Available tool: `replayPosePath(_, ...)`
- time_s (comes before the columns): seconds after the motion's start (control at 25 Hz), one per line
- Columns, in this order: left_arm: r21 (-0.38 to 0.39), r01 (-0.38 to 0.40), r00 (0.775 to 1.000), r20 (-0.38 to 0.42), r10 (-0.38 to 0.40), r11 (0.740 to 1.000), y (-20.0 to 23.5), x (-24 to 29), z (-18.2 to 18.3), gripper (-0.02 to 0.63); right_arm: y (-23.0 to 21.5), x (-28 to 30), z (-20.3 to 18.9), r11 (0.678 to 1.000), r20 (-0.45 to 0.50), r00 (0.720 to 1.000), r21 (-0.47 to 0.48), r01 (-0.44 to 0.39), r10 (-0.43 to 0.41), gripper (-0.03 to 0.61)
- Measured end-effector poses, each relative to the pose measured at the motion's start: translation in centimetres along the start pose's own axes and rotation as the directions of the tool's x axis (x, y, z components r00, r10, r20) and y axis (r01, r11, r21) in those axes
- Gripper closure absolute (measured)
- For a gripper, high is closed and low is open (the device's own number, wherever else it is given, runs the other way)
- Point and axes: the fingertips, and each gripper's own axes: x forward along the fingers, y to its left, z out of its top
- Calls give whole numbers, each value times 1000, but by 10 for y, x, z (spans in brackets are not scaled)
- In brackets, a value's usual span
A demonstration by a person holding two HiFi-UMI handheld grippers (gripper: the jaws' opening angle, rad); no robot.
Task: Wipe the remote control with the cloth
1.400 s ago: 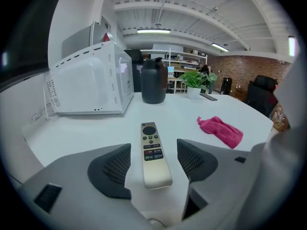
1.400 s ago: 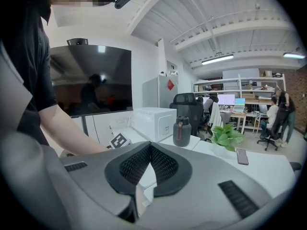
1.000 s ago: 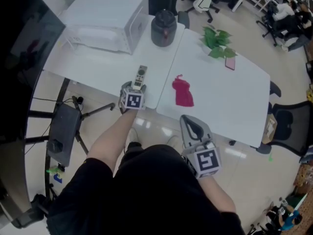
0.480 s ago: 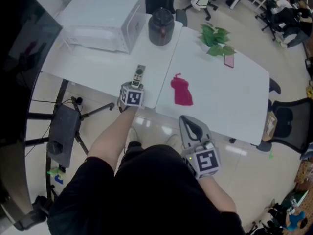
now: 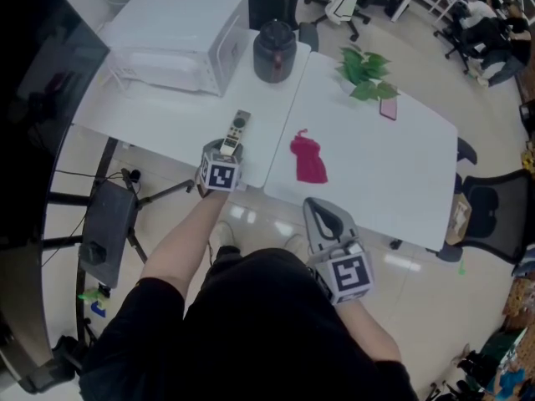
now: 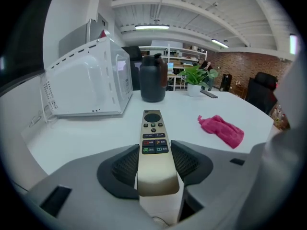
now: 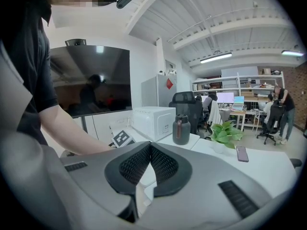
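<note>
A slim gold-and-white remote control [image 5: 239,125] lies lengthwise on the left white table [image 5: 159,124], pointing away from me. My left gripper [image 5: 227,147] has just been closing its jaws; the remote [image 6: 153,138] is between them, and both black pads [image 6: 123,164] press on its near end. To the right, on the other table, a crumpled pink cloth [image 5: 309,159] lies loose, and it also shows as the cloth [image 6: 221,130] beyond the jaws. My right gripper [image 5: 322,211] hangs in front of the table's near edge. Its fingertips [image 7: 150,150] are shut together and hold nothing.
A white microwave [image 5: 180,36] and a dark jug [image 5: 276,48] stand at the back of the left table. On the right table are a green plant [image 5: 364,69] and a pink phone [image 5: 389,107]. A seam runs between the two tables.
The left gripper's jaws have closed on the near end of the remote, and the gripper has shifted slightly. The right gripper and the cloth have stayed put.
</note>
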Motion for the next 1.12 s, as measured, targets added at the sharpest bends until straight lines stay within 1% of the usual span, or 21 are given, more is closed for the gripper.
replayPosePath(0.12, 24, 20, 995, 96, -22, 1000, -6, -24, 27, 405, 0, 1, 2, 1000, 5, 1000, -3, -3, 3, 568)
replayPosePath(0.28, 63, 76, 974, 208, -87, 995, -26, -70, 61, 403, -3, 3, 4, 1000, 18, 1000, 0, 0, 0, 568)
replayPosePath(0.48, 108, 144, 931, 321, -172, 984, -57, -132, 96, 405, -4, 4, 6, 1000, 27, 1000, 0, 1, -1, 568)
replayPosePath(0.64, 157, 167, 888, 404, -217, 973, -77, -180, 119, 405, -8, 3, 5, 1000, 29, 1000, 1, 8, -8, 568)
replayPosePath(0.76, 191, 167, 863, 446, -237, 967, -87, -208, 133, 405, -12, 4, 5, 1000, 33, 999, 0, 16, -16, 568)
replayPosePath(0.92, 220, 158, 843, 478, -248, 963, -94, -225, 142, 405, -15, 7, 2, 1000, 30, 999, 2, 20, -20, 568)
replayPosePath(1.0, 227, 157, 840, 480, -251, 961, -95, -226, 142, 405, -17, 9, 0, 1000, 30, 999, 3, 21, -21, 568)
replayPosePath(1.12, 218, 157, 844, 476, -246, 963, -93, -227, 141, 405, -17, 12, 0, 999, 25, 999, 15, 30, -30, 568)
